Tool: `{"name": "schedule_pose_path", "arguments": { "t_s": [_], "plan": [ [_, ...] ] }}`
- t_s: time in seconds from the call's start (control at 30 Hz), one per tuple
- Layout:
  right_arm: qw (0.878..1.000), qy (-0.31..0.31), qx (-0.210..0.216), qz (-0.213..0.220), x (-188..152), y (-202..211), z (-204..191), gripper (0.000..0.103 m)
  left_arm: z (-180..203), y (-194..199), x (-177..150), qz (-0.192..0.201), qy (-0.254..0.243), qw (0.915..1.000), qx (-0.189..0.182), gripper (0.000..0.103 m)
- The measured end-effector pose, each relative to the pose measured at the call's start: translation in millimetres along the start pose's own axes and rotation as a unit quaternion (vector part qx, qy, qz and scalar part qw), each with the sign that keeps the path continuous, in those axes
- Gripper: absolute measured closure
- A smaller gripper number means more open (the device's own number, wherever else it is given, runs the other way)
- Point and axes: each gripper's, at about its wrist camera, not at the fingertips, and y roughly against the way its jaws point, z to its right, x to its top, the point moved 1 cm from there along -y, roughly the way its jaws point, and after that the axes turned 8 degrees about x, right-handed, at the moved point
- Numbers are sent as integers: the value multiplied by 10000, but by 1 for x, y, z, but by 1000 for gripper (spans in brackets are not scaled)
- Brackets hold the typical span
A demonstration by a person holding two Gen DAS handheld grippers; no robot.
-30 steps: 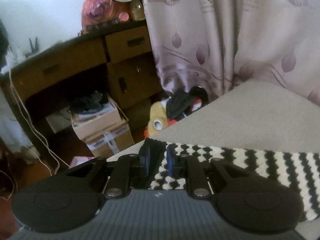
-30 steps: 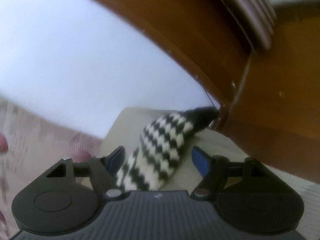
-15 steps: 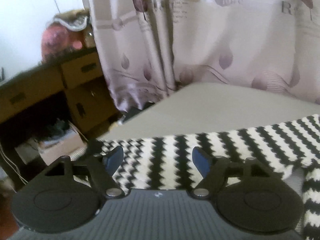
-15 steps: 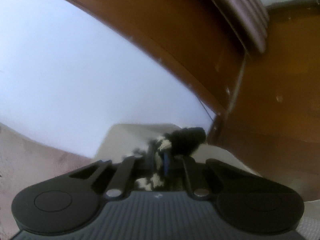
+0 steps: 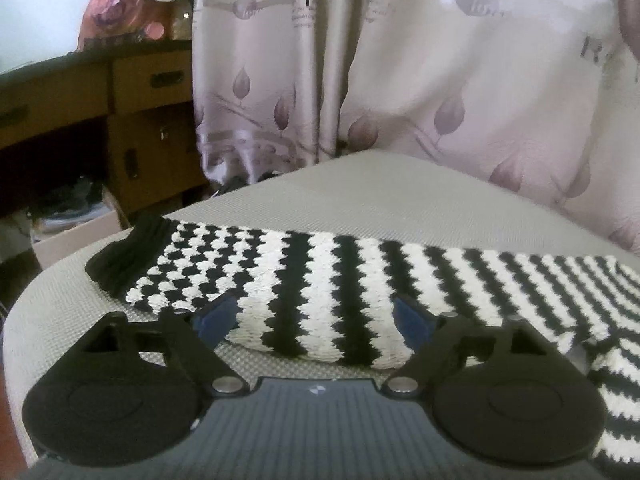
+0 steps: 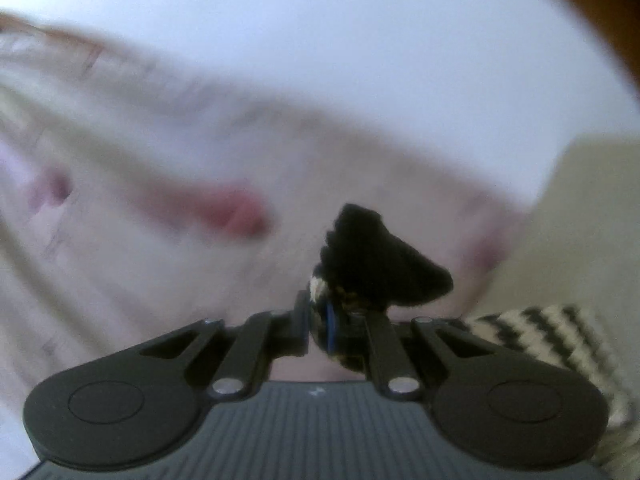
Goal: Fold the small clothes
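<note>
A black-and-white zigzag knit garment [image 5: 320, 288] lies flat across the grey cushion [image 5: 380, 196], its black cuff [image 5: 128, 256] at the left end. My left gripper [image 5: 316, 316] is open and empty, low over the knit's near edge. My right gripper [image 6: 320, 320] is shut on the garment's other black cuff [image 6: 380, 256] and holds it lifted; striped knit [image 6: 552, 340] trails off to the right below it. The right wrist view is blurred.
A patterned pale curtain [image 5: 440, 80] hangs behind the cushion. A wooden desk with drawers [image 5: 132, 92] and boxes under it stands at the left. The cushion's left edge [image 5: 24, 308] drops off near the left gripper.
My left gripper let go of the cuff, opened and backed off a little. My right gripper closed on the other cuff, lifted it and swung towards the curtain.
</note>
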Motion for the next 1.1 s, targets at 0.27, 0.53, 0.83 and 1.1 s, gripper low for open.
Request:
{"name": "schedule_pose_path", "arguments": {
  "t_s": [0.27,0.53,0.83,1.1],
  "plan": [
    [9856,526,75,-1605,-192,-104,-29,95,-11,4,-1,79,370,9989,-282,7],
    [9196,2707,-602,-2782,-332,-134,-48,94,-34,-7,-3,-224,1152,9917,-522,7],
    [7561,5391,-124,-3709,-416,-112,-92,30,-33,-7,-3,-248,1160,9914,-547,3],
    [7291,5730,615,-3691,-400,-24,-117,27,-47,-12,3,-686,1217,9846,-1050,10]
  ]
}}
